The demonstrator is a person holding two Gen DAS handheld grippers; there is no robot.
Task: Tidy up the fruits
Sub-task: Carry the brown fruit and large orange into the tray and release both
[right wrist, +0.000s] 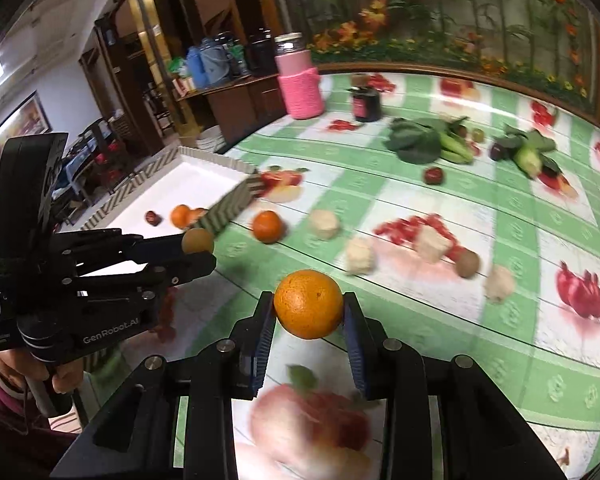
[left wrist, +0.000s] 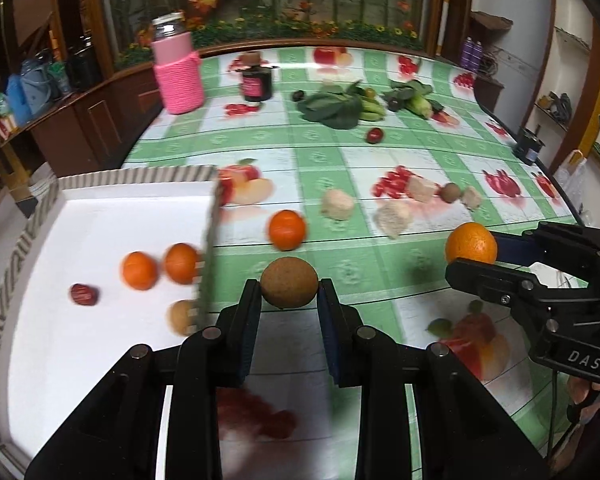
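Green-and-white checked cloth with fruit prints covers the table (left wrist: pixel 340 152); a flower mural and wooden cabinets stand behind it.

Left wrist view: left hand-held gripper (left wrist: pixel 289 300) at lower centre is clenched on a round brown fruit (left wrist: pixel 289 283), pads pressing both its sides, clear of the cloth. White tray (left wrist: pixel 100 216) with striped rim fills the left of frame; in it lie two oranges (left wrist: pixel 140 270), a small red fruit (left wrist: pixel 84 294) and a brown fruit (left wrist: pixel 180 316) partly hidden by the rim. One loose orange (left wrist: pixel 287 229) sits just right of the tray. Beige blocks (left wrist: pixel 338 204) and a kiwi (left wrist: pixel 450 192) lie at centre right. Right hand-held gripper (left wrist: pixel 476 258) at right edge grasps a large orange (left wrist: pixel 471 243).

Right wrist view: right hand-held gripper (right wrist: pixel 309 314) at lower centre grips the large orange (right wrist: pixel 309 304) between both pads. Left hand-held gripper (right wrist: pixel 204 248) at left holds the brown fruit (right wrist: pixel 197 241) near the tray (right wrist: pixel 204 176) corner. Greens (right wrist: pixel 416 140) and a pink-sleeved jar (right wrist: pixel 300 80) sit in the upper half.
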